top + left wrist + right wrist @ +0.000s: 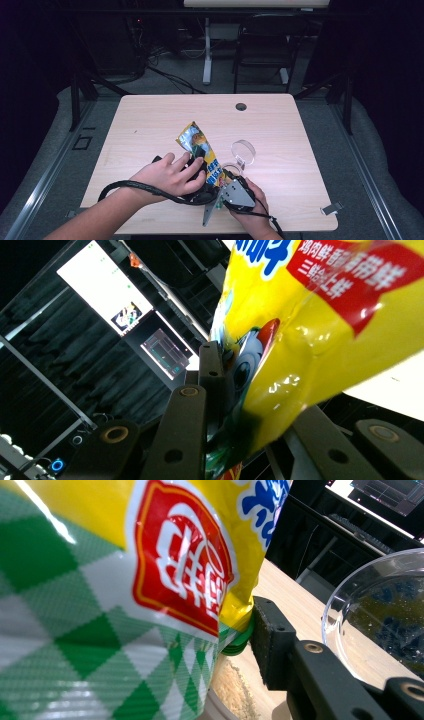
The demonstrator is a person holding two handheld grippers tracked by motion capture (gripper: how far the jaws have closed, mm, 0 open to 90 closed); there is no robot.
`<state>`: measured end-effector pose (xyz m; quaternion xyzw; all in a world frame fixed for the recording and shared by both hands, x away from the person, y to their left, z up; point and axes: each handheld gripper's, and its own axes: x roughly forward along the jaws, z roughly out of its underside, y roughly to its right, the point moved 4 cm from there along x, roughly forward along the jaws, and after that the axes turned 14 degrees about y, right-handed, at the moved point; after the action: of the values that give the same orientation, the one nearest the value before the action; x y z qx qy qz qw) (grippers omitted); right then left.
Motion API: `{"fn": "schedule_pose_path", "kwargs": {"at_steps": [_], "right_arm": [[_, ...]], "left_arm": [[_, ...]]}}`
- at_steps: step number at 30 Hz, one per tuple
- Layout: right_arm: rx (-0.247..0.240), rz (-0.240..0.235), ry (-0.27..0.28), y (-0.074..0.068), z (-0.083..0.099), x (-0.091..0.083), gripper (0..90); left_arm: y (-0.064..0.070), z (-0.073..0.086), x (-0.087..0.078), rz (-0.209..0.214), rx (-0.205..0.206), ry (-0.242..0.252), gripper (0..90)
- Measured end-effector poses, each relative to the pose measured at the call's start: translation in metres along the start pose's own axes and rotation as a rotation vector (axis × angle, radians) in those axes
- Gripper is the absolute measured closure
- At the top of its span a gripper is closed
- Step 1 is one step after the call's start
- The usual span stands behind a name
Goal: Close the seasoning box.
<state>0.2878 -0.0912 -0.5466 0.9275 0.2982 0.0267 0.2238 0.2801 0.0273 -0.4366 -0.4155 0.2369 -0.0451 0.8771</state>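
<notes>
A yellow snack bag (200, 152), light, crinkly and slippery, is held tilted above the near table (150, 120) edge, with the left gripper (220, 390) clamping one end and the right gripper (250, 625) apparently pinching its lower seam beside a clear bowl (380, 615).

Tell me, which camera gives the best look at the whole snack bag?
The high view: the snack bag shows nearly end to end between both grippers. The left gripper view catches its yellow side up close, the right gripper view its green-checked end.
</notes>
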Motion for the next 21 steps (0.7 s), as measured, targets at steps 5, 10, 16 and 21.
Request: {"fn": "schedule_pose_path", "kwargs": {"at_steps": [5,10,16,21], "right_arm": [[0.000,0.000,0.000,0.0000,0.0000,0.0000,70.4],[0.001,0.000,0.000,0.0001,0.0000,0.0000,70.4],[0.003,0.000,-0.001,0.0001,-0.0001,0.0001,70.4],[0.002,0.000,-0.004,0.0005,-0.0002,0.0000,70.5]], "left_arm": [[0.0000,-0.0001,0.0001,-0.001,-0.003,0.002,82.9],[0.0009,0.0004,0.0003,0.000,-0.007,0.003,83.1],[0.0031,0.0014,0.0005,0.002,-0.019,0.007,83.4],[0.0092,0.0029,0.0031,-0.010,-0.071,0.042,83.8]]}}
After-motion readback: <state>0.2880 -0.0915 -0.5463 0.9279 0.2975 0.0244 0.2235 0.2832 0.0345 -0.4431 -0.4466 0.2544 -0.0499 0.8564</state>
